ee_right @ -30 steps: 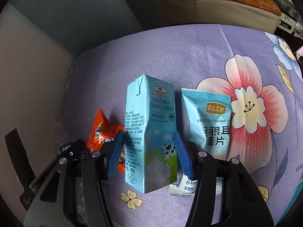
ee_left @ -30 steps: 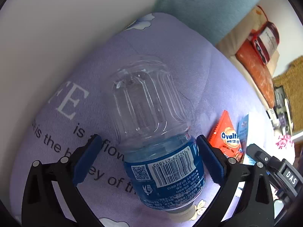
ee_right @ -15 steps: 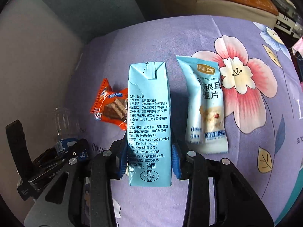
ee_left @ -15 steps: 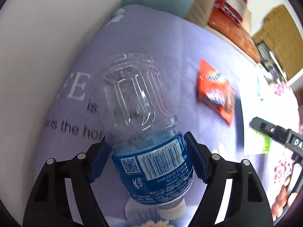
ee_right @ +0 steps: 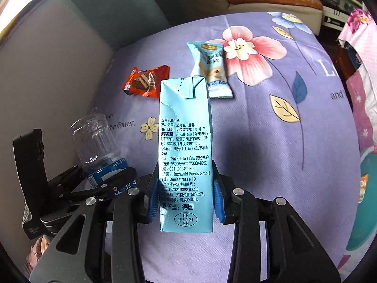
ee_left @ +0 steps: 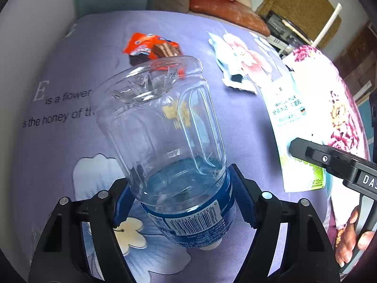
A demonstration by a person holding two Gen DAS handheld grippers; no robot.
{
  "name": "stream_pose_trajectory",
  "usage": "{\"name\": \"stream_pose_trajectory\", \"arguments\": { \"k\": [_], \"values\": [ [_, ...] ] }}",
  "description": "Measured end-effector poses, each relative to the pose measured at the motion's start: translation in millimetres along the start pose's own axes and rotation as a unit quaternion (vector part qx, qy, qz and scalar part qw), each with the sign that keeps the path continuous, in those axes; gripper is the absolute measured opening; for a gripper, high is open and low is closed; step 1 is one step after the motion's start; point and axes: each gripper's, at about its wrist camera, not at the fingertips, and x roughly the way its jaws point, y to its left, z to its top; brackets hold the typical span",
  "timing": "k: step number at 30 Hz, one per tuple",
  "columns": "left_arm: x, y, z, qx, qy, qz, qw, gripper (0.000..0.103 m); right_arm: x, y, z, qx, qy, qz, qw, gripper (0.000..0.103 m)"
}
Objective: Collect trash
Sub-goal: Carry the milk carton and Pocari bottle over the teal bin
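**Both grips closed, bottle and carton off the cloth**

Since a second ago my two jaw pairs have just been closing, each with a piece of trash between them. My left gripper now pinches the clear, ribbed plastic bottle with the blue label around its label band, cap end toward me. My right gripper pinches the pale blue rectangular milk carton by its lower half. Before, both lay on the purple floral tablecloth; now both hang above it, tilted up and drawn toward the near edge. I judge the pick-up step done for these two; carrying them to a bin comes next, and no bin shows.

Left on the cloth at the far side: the crinkled orange foil wafer wrapper on the left, and just right of it the flat light-blue-and-white snack sachet.

Materials: bottle is thin, see-through, empty, likely dents under squeeze. Carton is stiff coated paperboard, sharp folds, slight crease near the top. Wrappers are limp and glossy. Cloth is soft woven fabric, printed flowers and lettering.
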Motion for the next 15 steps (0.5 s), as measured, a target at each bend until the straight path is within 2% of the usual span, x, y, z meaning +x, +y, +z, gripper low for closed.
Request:
{"name": "stream_pose_trajectory", "arguments": {
  "k": [8, 15],
  "values": [
    [18.7, -48.9, -8.6, 0.039, 0.013, -0.013, 0.9991, 0.074, -31.6, -50.9, -39.3, 0.042, -0.013, -0.008, 0.999, 0.035],
    [30.8, -75.3, -8.2, 0.053, 0.019, 0.010, 0.9984, 0.075, -48.2, -79.8, -58.7, 0.057, -0.032, -0.017, 0.998, 0.035]
  ]
}}
